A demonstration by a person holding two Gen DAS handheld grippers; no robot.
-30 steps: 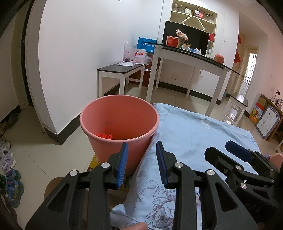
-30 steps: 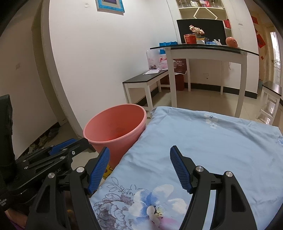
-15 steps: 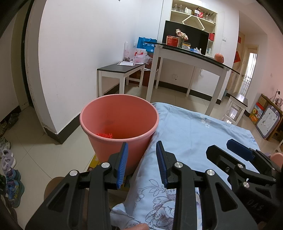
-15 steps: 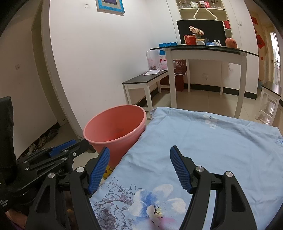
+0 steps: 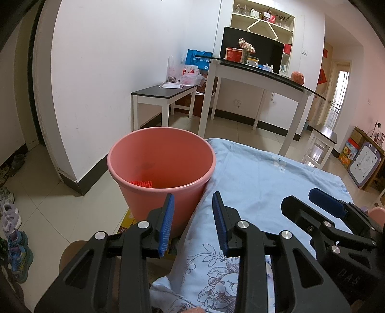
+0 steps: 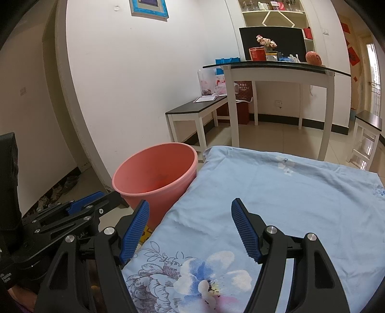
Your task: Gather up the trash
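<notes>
The left gripper (image 5: 192,221) and right gripper (image 6: 190,228) are both hovering with jaws apart, gripping nothing, over the blue floral cloth (image 6: 276,192). The pink bin (image 5: 161,168) is sitting just left of the cloth (a red scrap (image 5: 142,183) is lying inside).

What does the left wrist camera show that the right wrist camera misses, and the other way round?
Only the left wrist view: a small red ridged scrap lying inside the bin, and shoes on the floor at the left edge. Only the right wrist view: a blue-framed picture on the white wall. Both: the round salmon-pink plastic bin touching the edge of the light blue floral cloth, plus the open, empty left gripper and right gripper.
</notes>
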